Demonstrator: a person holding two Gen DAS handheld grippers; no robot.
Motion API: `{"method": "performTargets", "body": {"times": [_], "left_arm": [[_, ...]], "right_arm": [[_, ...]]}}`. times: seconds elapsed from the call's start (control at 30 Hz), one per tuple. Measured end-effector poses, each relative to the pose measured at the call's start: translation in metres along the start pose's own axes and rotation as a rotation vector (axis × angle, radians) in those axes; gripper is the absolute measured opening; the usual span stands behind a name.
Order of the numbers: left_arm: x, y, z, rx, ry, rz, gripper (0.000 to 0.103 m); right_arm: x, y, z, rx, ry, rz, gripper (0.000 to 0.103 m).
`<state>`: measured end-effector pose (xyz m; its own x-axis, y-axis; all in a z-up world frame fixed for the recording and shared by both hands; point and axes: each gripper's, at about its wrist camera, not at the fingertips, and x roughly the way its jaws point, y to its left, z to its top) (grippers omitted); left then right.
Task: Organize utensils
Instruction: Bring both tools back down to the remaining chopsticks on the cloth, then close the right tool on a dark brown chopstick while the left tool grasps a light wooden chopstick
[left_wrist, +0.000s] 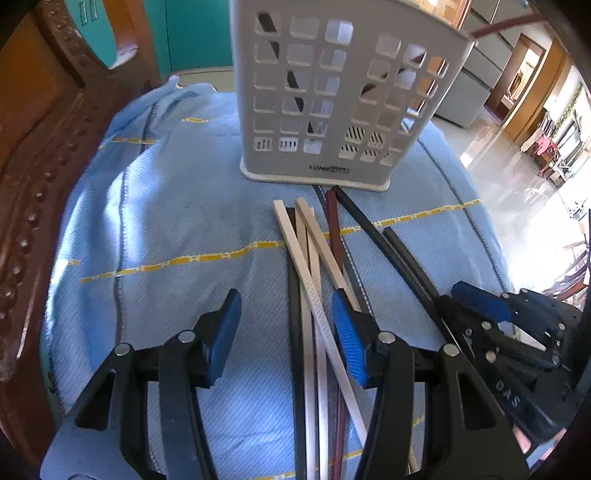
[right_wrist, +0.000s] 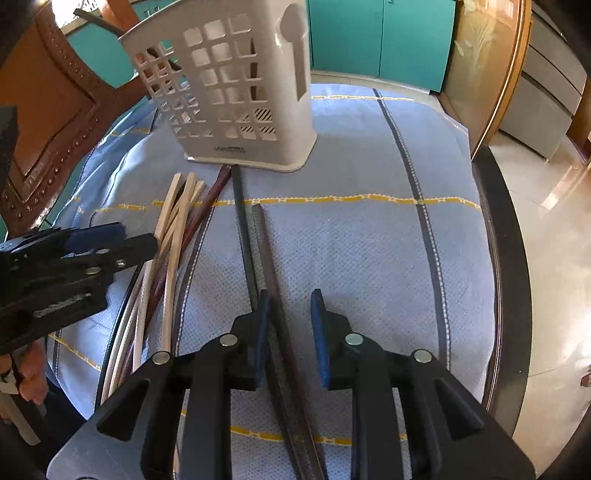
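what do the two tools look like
Both the left tool and right tool are black plastic linkage arms with round silver pivot pins, ending in flat blue ribbed pads. The right tool's body carries raised lettering.

Occlusions, both wrist views
Chopsticks (left_wrist: 314, 295) run off frame at 6 o'clock; holder (left_wrist: 332, 92) top cropped at 12 o'clock.

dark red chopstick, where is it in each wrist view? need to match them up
Left wrist: the dark red chopstick runs down from just below the holder's base, right of the cream chopsticks, then under the crossing cream ones.
Right wrist: the same stick slants down-left from the holder's base, right of the cream bundle.
Shared landmark: the grey slotted utensil holder standing on the blue cloth.
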<state>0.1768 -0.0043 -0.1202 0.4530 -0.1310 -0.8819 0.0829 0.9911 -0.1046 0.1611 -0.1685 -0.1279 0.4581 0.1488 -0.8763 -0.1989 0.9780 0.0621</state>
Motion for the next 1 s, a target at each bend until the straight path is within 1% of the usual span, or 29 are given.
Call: {"method": "performTargets", "body": {"times": [0.03,0.1,0.13,0.17,0.27,0.33,0.43,0.5,0.57,0.63,0.73,0.8,0.87,0.93,1.0], "left_arm": [[0.003,-0.001,0.0,0.004,0.008,0.007,0.05],[0.008,-0.003,0.001,0.007,0.019,0.011,0.036],[0.008,-0.003,0.002,0.011,0.02,0.006,0.029],[0.008,-0.003,0.003,0.016,0.026,-0.016,0.019],[0.007,0.0,0.002,0.013,0.03,-0.021,0.019],[0.005,0.004,0.001,0.006,0.031,-0.03,0.018],[-0.003,0.011,0.0,0.005,0.025,-0.035,0.013],[-0.007,0.013,0.001,0.011,0.018,-0.046,0.013],[-0.013,0.019,-0.001,0.015,0.013,-0.036,0.013],[-0.012,0.024,-0.002,0.003,0.014,-0.009,0.013],[-0.009,0.033,-0.002,-0.026,0.022,-0.005,0.013],[-0.009,0.035,0.0,-0.033,0.015,-0.014,0.021],[-0.012,0.033,0.001,-0.029,0.0,-0.029,0.027],[-0.015,0.029,-0.001,-0.01,-0.003,-0.034,0.028],[-0.01,0.024,-0.003,0.008,0.013,-0.011,0.029]], "right_arm": [[0.0,0.0,0.0,-0.001,-0.001,-0.001,0.023],[0.0,-0.001,0.0,0.008,-0.002,0.013,0.022],[0.0,-0.003,-0.001,0.013,-0.001,0.021,0.017],[0.0,-0.005,-0.001,0.025,0.003,0.04,0.009],[-0.001,-0.012,-0.001,0.052,0.003,0.057,0.008],[-0.004,-0.017,0.0,0.075,-0.007,0.053,0.007],[-0.007,-0.026,0.001,0.112,-0.019,0.043,0.007],[-0.008,-0.032,0.002,0.13,-0.024,0.027,0.007],[-0.008,-0.034,0.002,0.14,-0.021,0.022,0.007],[-0.008,-0.034,0.002,0.142,-0.019,0.027,0.007],[-0.007,-0.032,0.003,0.141,-0.015,0.031,0.007],[-0.007,-0.032,0.002,0.138,-0.013,0.031,0.008],[-0.007,-0.032,0.002,0.134,-0.011,0.033,0.01],[-0.006,-0.03,0.001,0.128,-0.009,0.031,0.01],[-0.006,-0.03,0.001,0.126,-0.01,0.028,0.01]]}}
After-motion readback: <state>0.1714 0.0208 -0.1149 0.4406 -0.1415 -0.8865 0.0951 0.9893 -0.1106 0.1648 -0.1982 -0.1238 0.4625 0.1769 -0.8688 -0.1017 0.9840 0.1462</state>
